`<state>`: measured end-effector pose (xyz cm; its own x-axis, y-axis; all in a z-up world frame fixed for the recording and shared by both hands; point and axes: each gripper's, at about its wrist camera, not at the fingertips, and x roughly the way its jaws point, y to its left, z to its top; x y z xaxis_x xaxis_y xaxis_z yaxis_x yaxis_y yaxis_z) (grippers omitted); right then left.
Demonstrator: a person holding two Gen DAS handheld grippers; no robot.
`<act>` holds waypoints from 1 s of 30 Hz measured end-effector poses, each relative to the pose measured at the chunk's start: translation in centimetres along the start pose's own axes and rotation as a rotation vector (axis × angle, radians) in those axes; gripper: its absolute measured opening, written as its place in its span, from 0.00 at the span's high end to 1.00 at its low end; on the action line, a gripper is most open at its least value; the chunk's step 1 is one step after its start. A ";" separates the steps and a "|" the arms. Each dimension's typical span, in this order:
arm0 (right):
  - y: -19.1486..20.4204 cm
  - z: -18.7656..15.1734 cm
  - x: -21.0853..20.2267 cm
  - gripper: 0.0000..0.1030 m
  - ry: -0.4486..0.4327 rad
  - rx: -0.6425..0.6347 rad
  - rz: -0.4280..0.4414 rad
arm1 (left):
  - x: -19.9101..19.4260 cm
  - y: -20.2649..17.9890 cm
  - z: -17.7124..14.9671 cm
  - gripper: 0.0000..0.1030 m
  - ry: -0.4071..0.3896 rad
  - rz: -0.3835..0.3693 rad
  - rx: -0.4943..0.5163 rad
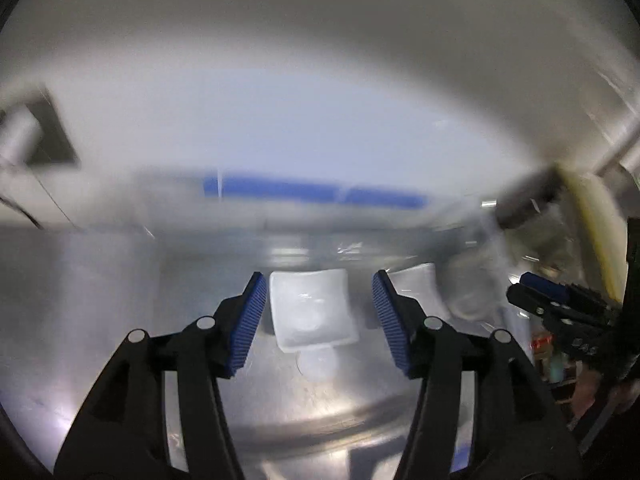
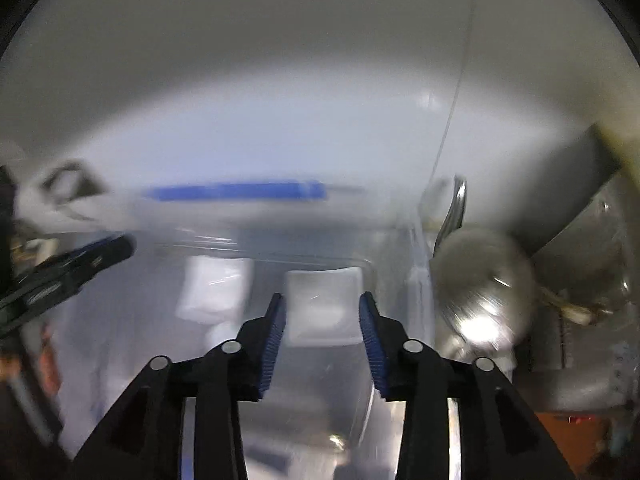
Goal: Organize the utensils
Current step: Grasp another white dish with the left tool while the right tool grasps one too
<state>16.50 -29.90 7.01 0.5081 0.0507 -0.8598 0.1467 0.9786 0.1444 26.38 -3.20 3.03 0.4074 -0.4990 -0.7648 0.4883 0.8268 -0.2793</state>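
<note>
Both views heavily motion-blurred; fine detail lost. Left gripper (image 1: 319,312) spread wide, blue ribbed pads apart, nothing between them in contact. Just beyond and between the fingertips, at 12 o'clock from the gripper, lies a white square dish (image 1: 311,312), shallow, on a clear glossy surface; it lies nearer the left pad than the right, with a gap showing on both sides. A second white dish (image 1: 416,284) sits past the right pad, toward 2 o'clock, partly hidden by that finger. At 3 o'clock in the left wrist view the right gripper (image 1: 540,292) reaches in, black with a blue tip. Right gripper (image 2: 322,320) also released, pads apart and holding nothing. A white square dish (image 2: 322,304) sits between and just ahead of its fingertips at 12 o'clock, roughly centred in the gap, not pinched. Another pale square shape (image 2: 216,288) lies off at 10 o'clock, smeared; cannot tell what it is for certain. At 2 o'clock from the right gripper a metal ladle (image 2: 480,280), bowl rounded and shiny, handle rising toward 12 o'clock, stands beyond a clear plastic wall (image 2: 420,264). The left gripper (image 2: 76,268) enters at 9 o'clock, blurred; its state cannot be read from this view. A blue strip (image 2: 236,191) runs across the far side at 11 to 12 o'clock, against a white wall (image 2: 280,80).
</note>
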 end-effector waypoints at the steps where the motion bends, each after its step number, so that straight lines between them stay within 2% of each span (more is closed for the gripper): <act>1: -0.2 -1.4 -2.6 0.60 -0.036 -0.021 0.027 | -3.3 -1.4 -1.1 0.49 -0.060 0.004 0.047; 2: -0.6 -2.9 -4.7 0.60 -0.067 -0.036 0.049 | -5.9 -2.5 -2.6 0.48 -0.106 0.000 0.083; 3: -1.4 -5.5 -7.3 0.60 -0.097 -0.046 0.066 | -7.7 -3.3 -3.8 0.42 -0.138 -0.004 0.110; 4: -1.8 -6.7 -8.6 0.60 -0.100 -0.047 0.062 | -9.6 -4.4 -5.7 0.36 -0.172 -0.010 0.142; 5: -2.9 -9.3 -9.5 0.60 -0.093 -0.043 0.050 | -11.5 -5.6 -8.3 0.34 -0.206 -0.019 0.181; 7: -4.4 -12.7 -9.1 0.60 -0.057 -0.018 0.029 | -12.2 -7.9 -11.7 0.34 -0.208 -0.042 0.232; 9: -7.0 -17.1 -6.9 0.60 0.018 0.049 -0.010 | -11.3 -9.7 -16.4 0.33 -0.099 -0.111 0.307; 10: -7.6 -18.6 -5.7 0.60 0.060 0.090 -0.014 | -10.4 -10.6 -17.6 0.33 -0.045 -0.132 0.319; 13: -9.6 -22.1 -2.8 0.60 0.128 0.230 -0.009 | -7.2 -10.7 -21.1 0.34 0.073 -0.125 0.301; 17: -9.4 -23.0 -1.2 0.60 0.147 0.289 0.029 | -2.9 -8.5 -22.8 0.34 0.186 -0.079 0.175; 21: -8.6 -23.2 0.3 0.60 0.178 0.279 0.047 | 0.2 -7.9 -23.4 0.34 0.213 -0.067 0.110; 24: -8.5 -23.3 1.0 0.60 0.194 0.268 0.030 | 1.7 -8.1 -23.5 0.34 0.229 -0.067 0.077; 30: -7.9 -23.2 2.2 0.60 0.228 0.250 0.031 | 3.6 -8.5 -23.7 0.34 0.266 -0.044 0.071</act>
<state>-3.22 -32.88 -7.37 0.3165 0.1508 -0.9365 0.3521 0.8981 0.2636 5.43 -5.94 -11.10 0.1726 -0.4404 -0.8810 0.5572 0.7812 -0.2813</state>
